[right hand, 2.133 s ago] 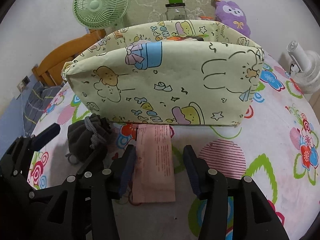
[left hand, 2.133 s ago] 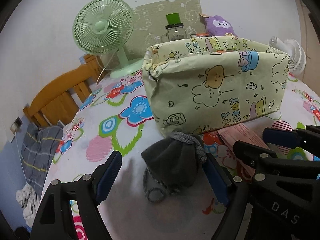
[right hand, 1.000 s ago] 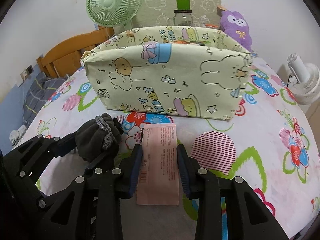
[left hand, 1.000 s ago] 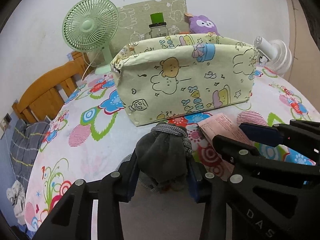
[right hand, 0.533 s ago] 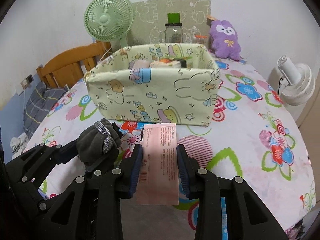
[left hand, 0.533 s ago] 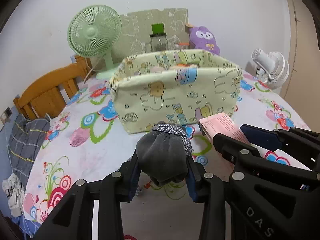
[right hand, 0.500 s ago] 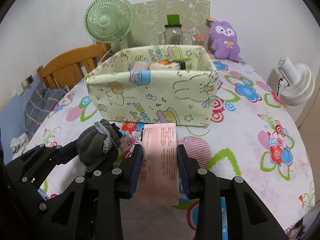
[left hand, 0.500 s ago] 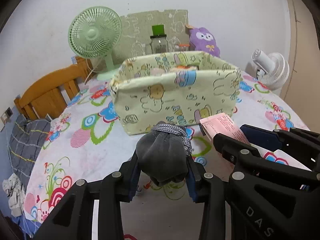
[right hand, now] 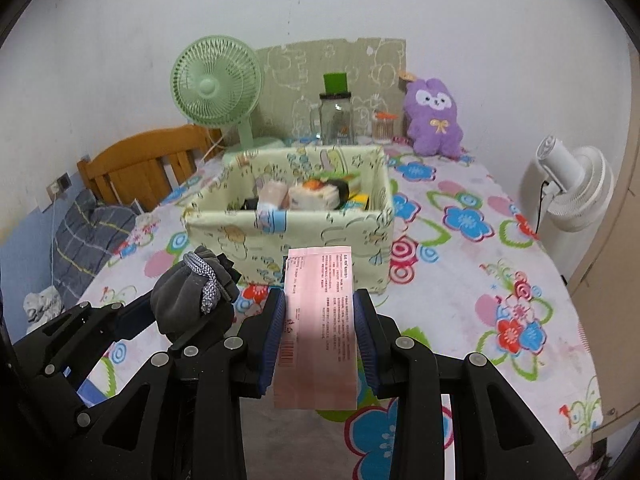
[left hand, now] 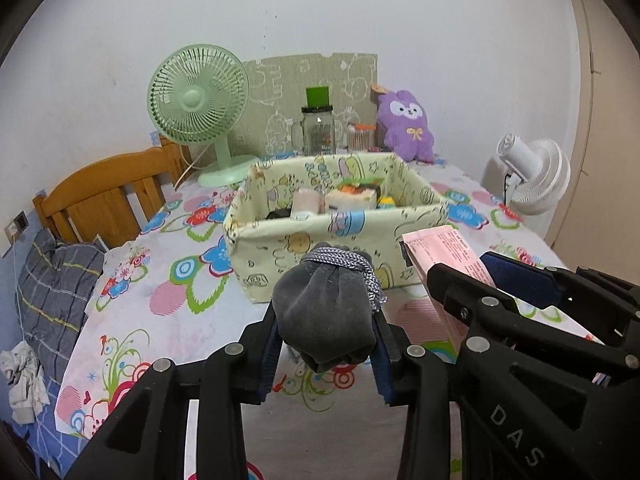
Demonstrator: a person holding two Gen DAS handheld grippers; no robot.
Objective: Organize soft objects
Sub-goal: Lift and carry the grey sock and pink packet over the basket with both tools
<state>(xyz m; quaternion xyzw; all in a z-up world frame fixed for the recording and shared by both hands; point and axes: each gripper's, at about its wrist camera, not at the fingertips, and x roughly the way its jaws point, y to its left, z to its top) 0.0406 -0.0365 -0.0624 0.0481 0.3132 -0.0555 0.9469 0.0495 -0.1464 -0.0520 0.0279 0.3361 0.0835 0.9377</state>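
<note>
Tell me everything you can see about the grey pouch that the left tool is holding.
The grey drawstring pouch is a small sack of soft, fleece-like fabric, bulging and rounded. Its neck is gathered shut by a braided grey cord whose end hangs down one side. The left tool squeezes it between blue pads, clear above the flowered tablecloth, neck pointing toward the cartoon-print fabric box. Only the pads touch it.

Two claws are in view, the left claw [left hand: 326, 344] and the right claw [right hand: 320, 336]. One grey drawstring pouch [left hand: 326, 316] and one pink packet [right hand: 318, 320] are up off the bench [right hand: 460, 280]. One fabric storage box [right hand: 292, 232] stands mid-bench, with several items inside, their number hard to tell. Two fans: one green fan [right hand: 216, 80] far left, one white fan [right hand: 576, 188] at right. One purple plush toy [right hand: 434, 120] and one glass jar [right hand: 338, 118] stand far back. One wooden chair [right hand: 148, 168] is at left.
</note>
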